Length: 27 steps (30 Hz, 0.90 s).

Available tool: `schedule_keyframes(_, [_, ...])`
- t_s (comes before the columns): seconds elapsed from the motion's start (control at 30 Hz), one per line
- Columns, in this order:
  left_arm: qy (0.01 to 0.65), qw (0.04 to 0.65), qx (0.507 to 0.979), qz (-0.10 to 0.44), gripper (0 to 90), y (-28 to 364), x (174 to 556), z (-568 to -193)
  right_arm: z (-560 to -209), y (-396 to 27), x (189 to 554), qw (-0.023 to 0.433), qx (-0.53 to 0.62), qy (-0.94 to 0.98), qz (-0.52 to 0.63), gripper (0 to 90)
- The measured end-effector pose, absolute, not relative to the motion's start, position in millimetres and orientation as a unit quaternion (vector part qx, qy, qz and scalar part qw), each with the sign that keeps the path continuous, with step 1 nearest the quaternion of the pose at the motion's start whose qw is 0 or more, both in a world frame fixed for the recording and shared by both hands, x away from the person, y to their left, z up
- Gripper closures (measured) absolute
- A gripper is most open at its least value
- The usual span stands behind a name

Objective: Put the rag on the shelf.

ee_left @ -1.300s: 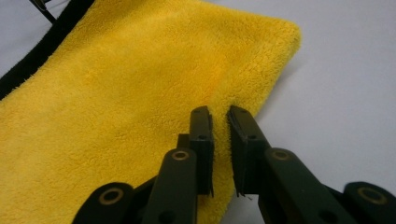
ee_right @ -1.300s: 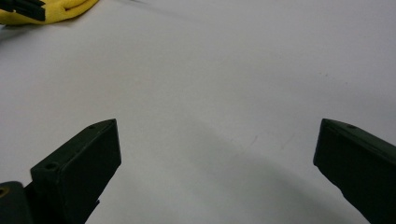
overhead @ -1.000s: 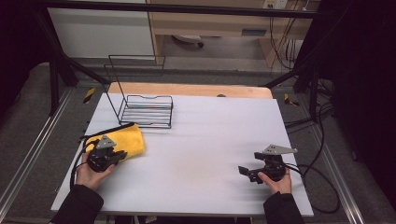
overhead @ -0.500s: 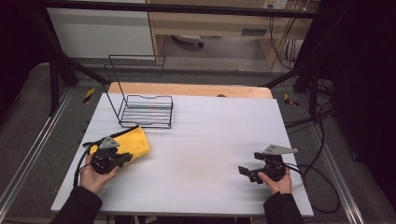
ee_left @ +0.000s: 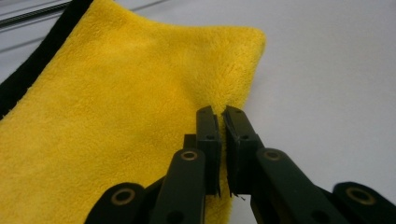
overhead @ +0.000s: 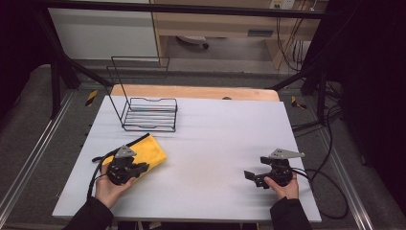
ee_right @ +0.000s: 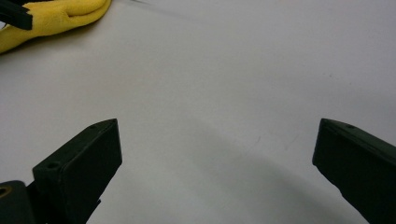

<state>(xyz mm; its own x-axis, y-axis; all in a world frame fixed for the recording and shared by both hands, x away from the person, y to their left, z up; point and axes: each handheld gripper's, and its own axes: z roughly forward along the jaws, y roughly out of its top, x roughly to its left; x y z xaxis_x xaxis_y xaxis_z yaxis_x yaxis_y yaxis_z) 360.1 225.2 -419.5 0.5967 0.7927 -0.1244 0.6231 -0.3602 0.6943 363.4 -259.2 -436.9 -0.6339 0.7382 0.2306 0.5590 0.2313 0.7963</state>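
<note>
Yellow microfibre cloth point(ee_left: 116, 116) is pinched at its edge by the left hand-held gripper point(ee_left: 222, 122) near the counter's point(overhead: 215, 129) 8 o'clock, right hand-held gripper point(ee_right: 215, 158) spread idle at 4 o'clock; next likely calls for dragging it toward the wire rack point(overhead: 148, 115) at 11 o'clock.

Two black jaws of the right gripper point(ee_right: 217, 163) rose from the bottom edge, set wide apart with nothing between them. Beneath them lay a bare white table point(ee_right: 210, 84). In the top left corner, well away from the jaws, a folded yellow cloth point(ee_right: 51, 18) rested on the table, with a small black part touching its left end.
</note>
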Motion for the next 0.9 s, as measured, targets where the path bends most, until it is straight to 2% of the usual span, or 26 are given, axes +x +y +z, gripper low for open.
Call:
schedule_keyframes(0.3, [0.436,0.363,0.817,0.108,84.8,191.6,357.4,-425.1,-436.9,-259.1,363.4,0.098,0.417,0.778,0.460,1.9])
schedule_keyframes(0.5, [0.432,0.361,0.821,0.094,82.3,190.9,362.1,-433.2,-437.3,-258.8,363.6,0.097,0.416,0.779,0.459,1.9])
schedule_keyframes(0.57, [0.420,0.367,0.826,0.088,77.8,194.8,363.0,-431.8,-437.2,-258.6,363.6,0.097,0.418,0.778,0.460,1.9])
schedule_keyframes(0.7, [0.405,0.380,0.823,0.116,64.0,212.0,364.2,-418.3,-436.9,-259.0,363.2,0.099,0.419,0.776,0.461,1.9])
schedule_keyframes(0.9, [0.428,0.383,0.806,0.141,45.0,259.8,378.6,-410.5,-437.3,-257.6,363.2,0.097,0.422,0.775,0.461,2.0])
